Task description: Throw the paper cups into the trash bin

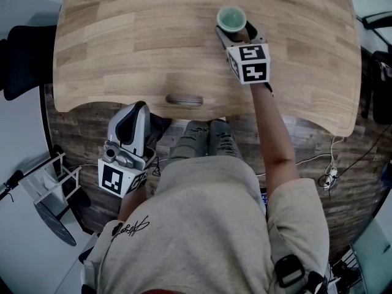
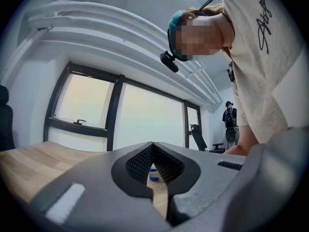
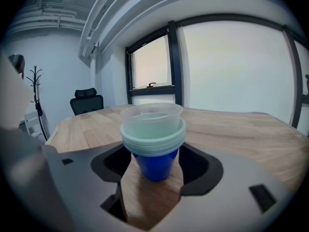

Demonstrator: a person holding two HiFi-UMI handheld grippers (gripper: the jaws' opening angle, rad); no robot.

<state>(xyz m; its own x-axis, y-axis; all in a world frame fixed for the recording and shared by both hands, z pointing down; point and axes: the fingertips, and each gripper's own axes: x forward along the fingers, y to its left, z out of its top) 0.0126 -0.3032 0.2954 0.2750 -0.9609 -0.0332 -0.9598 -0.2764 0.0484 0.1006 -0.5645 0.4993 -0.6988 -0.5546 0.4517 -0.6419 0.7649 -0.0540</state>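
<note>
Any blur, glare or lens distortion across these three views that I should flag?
Head view: evenly lit and sharp, though the wide lens bows the light wooden table. Right gripper view: the stack of blue and pale paper cups is fairly sharp, the window behind blown out white, corners vignetted. Left gripper view: near jaws soft, windows overexposed.

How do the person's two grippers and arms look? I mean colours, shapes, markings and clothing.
The left gripper and the right gripper are both grey, with broad jaws and black ribbed pads on the inner side. Each carries a white cube with black square markers. The person wears a beige short-sleeved T-shirt with black script print; the forearms are bare.
</note>
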